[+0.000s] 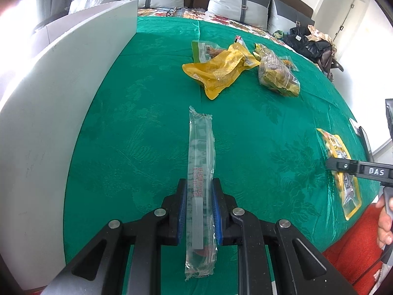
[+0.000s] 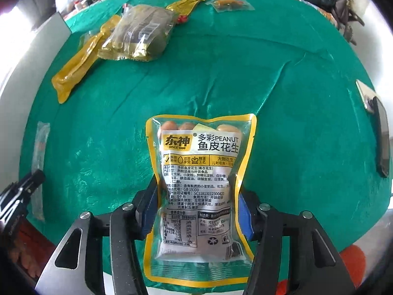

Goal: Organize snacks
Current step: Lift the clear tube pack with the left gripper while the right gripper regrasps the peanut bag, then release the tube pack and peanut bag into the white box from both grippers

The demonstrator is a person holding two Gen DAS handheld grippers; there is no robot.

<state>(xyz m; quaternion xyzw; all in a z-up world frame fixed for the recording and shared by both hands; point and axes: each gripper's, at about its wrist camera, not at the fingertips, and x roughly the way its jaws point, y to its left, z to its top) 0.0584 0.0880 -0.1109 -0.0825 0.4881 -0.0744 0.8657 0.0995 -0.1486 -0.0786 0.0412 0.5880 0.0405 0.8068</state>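
We hold a snack in each claw above the green cloth of the tabletop (image 1: 147, 123). Our left claw (image 1: 199, 209) is clenched on a long clear-wrapped snack stick (image 1: 201, 162), its blue pads pressing the wrapper's lower half while the far end juts forward over the cloth. Our right claw (image 2: 196, 211) grips a yellow-bordered peanut packet (image 2: 199, 172) by its narrowed middle, label toward the camera.

Farther back, well apart from both claws, lie the loose snacks: a crumpled yellow pouch (image 1: 218, 71), a clear bag of gold-wrapped pieces (image 1: 277, 73) just beside it, and a small clear sachet (image 2: 229, 3) near the far edge. A white box wall (image 1: 49, 123) rises along the left of the cloth, and a dark phone (image 2: 382, 135) lies at the right edge.

We judge the step in hand to be carrying both packets to wherever the snacks are gathered, probably the white box. To do it well, we should keep both grips firm, since the slick film could slip. The long stick wants to be kept level so its free end does not snag the box wall. One packet should be set down at a time, so the claws do not crowd each other.
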